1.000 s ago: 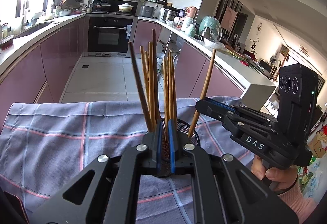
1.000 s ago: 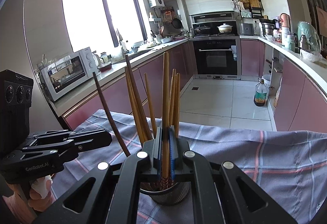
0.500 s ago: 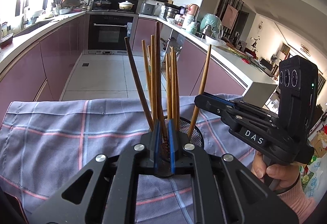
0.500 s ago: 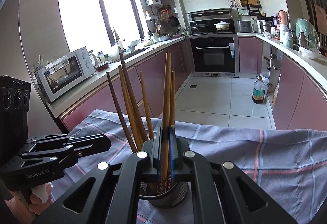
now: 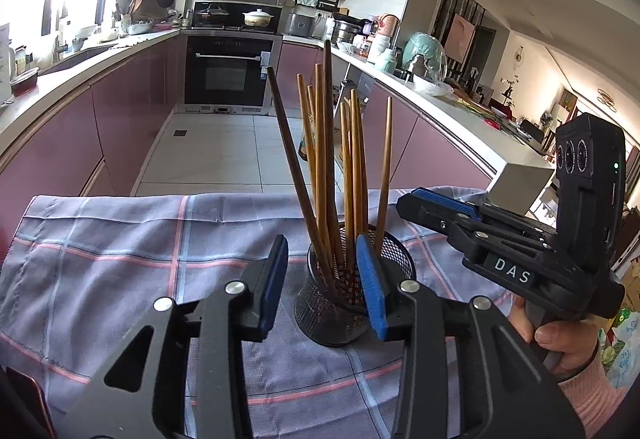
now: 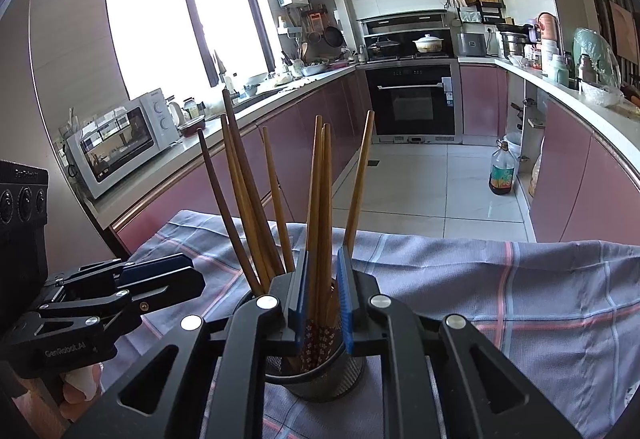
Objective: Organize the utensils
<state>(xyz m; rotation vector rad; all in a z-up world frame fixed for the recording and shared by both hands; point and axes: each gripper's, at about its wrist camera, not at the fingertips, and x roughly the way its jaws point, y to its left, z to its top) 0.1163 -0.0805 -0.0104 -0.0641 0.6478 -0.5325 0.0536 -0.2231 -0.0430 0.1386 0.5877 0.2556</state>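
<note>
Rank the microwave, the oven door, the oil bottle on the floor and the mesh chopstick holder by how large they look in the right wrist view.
1. Microwave and oven door: look about alike; the oven stands farther off, so no ranking.
2. Mesh chopstick holder: near the camera, partly hidden by the fingers.
3. Oil bottle.

Daylight floods the kitchen from the large window (image 6: 180,19), which is blown out to pure white in the right wrist view and washes the upper left corner of the left wrist view in glare. The room is bright and evenly lit, with only soft, faint shadows on the checked cloth (image 5: 120,239). Pale reflections lie on the floor tiles (image 6: 420,179) and the oven door (image 5: 228,75). Both pictures are sharp in the middle distance. Fisheye distortion bends the countertops (image 6: 580,99) into curves, and a dark vignette rounds off the corners of each picture.
</note>
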